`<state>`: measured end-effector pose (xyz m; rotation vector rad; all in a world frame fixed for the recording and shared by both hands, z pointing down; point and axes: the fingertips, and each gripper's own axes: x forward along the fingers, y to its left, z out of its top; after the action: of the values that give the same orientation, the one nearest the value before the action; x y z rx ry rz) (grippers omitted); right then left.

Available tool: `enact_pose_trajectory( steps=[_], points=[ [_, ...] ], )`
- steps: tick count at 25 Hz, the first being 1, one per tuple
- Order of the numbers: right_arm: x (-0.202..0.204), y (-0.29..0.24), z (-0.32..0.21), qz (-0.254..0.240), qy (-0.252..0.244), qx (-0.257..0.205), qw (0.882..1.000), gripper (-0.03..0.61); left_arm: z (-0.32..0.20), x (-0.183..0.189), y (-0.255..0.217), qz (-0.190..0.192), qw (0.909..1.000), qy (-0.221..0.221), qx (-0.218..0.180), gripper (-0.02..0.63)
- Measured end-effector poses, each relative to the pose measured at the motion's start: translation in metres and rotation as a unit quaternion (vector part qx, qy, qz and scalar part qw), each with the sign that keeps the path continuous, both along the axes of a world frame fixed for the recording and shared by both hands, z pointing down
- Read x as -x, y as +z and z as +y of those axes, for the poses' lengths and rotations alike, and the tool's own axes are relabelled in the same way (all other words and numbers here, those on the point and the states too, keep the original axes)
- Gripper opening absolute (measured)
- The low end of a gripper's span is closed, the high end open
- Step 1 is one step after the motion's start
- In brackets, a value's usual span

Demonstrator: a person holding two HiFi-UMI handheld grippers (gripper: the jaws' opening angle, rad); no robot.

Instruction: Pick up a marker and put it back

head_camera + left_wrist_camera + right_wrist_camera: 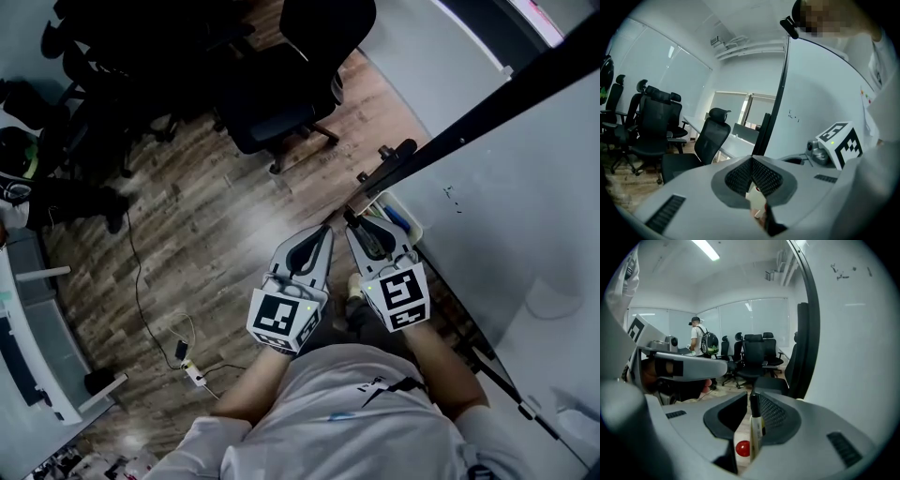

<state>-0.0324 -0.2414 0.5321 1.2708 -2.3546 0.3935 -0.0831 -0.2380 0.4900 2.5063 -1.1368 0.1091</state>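
Inside the right tool (751, 397), a marker (756, 427) is clamped, indistinct from overhead; left tool (752, 160) is closed.

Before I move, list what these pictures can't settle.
Tray contents: head view, right gripper covers most.
Whiteboard scribble: too small to read in any view.
White thing under left gripper's shut fingers: left gripper view, mostly hidden.
Marker label: right gripper view, too small.
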Motion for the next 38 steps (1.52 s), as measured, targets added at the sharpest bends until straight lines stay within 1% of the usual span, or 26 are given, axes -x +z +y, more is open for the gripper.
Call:
enact_pose_trajectory(
  steps=[4,9,15,19,25,30,34,38],
  points=[
    [0.004,0.007,-0.006,0.006,0.001,0.009,1.0,0.078,-0.011,0.0,0.006,0.002,1.0,0.007,0.003,0.011],
    [0.009,0.012,-0.006,0.028,0.007,0.024,0.999,0.083,-0.019,0.003,0.007,0.007,0.9998,0.017,0.004,0.011],
    [0.007,0.028,-0.009,0.072,0.026,0.052,0.996,0.084,-0.022,0.001,0.009,0.01,0.9997,0.023,0.007,0.011],
    [0.005,0.024,-0.01,0.08,0.031,0.046,0.995,0.081,-0.023,0.005,0.008,0.012,0.9997,0.021,0.006,0.011],
    [0.005,-0.001,-0.008,0.065,0.035,0.022,0.997,0.081,-0.017,0.004,0.003,0.016,0.9995,0.026,0.008,0.011],
    [-0.003,-0.026,-0.005,0.031,0.041,-0.008,0.999,0.081,-0.011,-0.004,-0.003,0.009,0.9993,0.036,0.01,0.011],
    [-0.006,-0.054,0.003,-0.002,0.029,-0.04,0.999,0.081,-0.002,-0.01,-0.024,0.008,0.9995,0.032,-0.002,0.011],
    [-0.018,-0.084,0.01,-0.026,0.018,-0.074,0.997,0.081,0.009,-0.023,-0.047,0.01,0.9995,0.026,-0.015,0.011]
  ],
)
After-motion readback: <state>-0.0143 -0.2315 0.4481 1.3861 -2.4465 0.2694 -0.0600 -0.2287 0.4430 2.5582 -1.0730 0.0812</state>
